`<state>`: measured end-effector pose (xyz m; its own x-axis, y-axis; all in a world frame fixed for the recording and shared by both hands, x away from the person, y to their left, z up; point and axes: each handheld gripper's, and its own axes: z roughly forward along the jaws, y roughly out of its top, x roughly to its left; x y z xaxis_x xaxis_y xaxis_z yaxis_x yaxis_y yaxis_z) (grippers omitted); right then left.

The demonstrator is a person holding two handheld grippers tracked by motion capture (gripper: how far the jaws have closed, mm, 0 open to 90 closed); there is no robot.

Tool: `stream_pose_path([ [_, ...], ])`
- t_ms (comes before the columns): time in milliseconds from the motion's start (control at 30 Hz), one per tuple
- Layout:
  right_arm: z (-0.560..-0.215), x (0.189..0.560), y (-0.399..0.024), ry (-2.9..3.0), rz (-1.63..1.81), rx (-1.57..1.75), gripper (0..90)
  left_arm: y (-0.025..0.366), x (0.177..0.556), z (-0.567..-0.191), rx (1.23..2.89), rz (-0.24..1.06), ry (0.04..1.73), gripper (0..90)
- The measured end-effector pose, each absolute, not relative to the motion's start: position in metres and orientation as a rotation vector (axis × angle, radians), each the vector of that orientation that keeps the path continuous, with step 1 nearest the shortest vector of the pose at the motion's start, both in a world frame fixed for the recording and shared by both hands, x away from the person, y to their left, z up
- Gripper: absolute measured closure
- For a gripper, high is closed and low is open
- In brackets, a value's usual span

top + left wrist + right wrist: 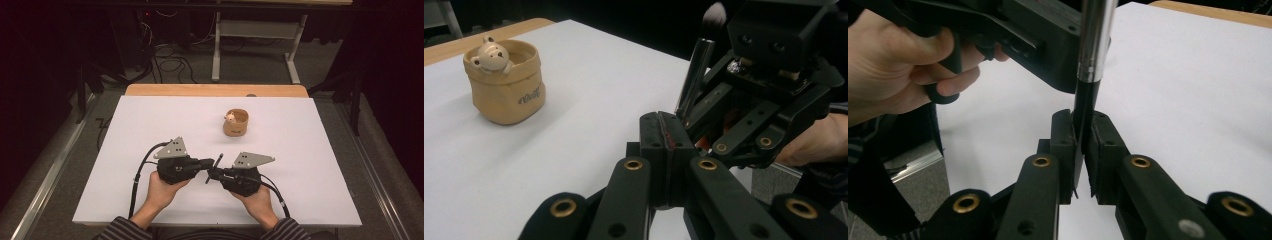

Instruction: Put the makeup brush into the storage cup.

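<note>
Beside the tan bear pot (506,82) (script unreadable), left tongs (667,135) pressed together, right tongs (1082,137) pinching a brush (1093,60).

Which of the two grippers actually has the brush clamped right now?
The right gripper: the black-handled brush with the silver collar stands pinched between its pads. The left gripper has its jaws shut on each other, beside the brush.
</note>
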<state>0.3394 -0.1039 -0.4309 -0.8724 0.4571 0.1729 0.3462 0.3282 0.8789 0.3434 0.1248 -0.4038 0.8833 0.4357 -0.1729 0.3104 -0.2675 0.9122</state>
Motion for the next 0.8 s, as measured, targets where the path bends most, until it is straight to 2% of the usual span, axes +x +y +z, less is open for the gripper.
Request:
stream_pose_path([
  [267,-0.431,0.338,-0.104,2.477,1.564,0.738,85.8,0.126,0.342,-0.403,1.877,0.141,0.541,89.5],
  [433,-0.431,0.339,-0.104,2.485,1.550,0.743,85.8,0.129,0.340,-0.401,1.879,0.155,0.541,85.4],
  [600,-0.429,0.340,-0.106,2.488,1.547,0.753,85.8,0.132,0.338,-0.400,1.887,0.173,0.548,78.5],
  [800,-0.428,0.341,-0.109,2.487,1.551,0.768,85.9,0.136,0.337,-0.398,1.873,0.184,0.587,62.5],
])
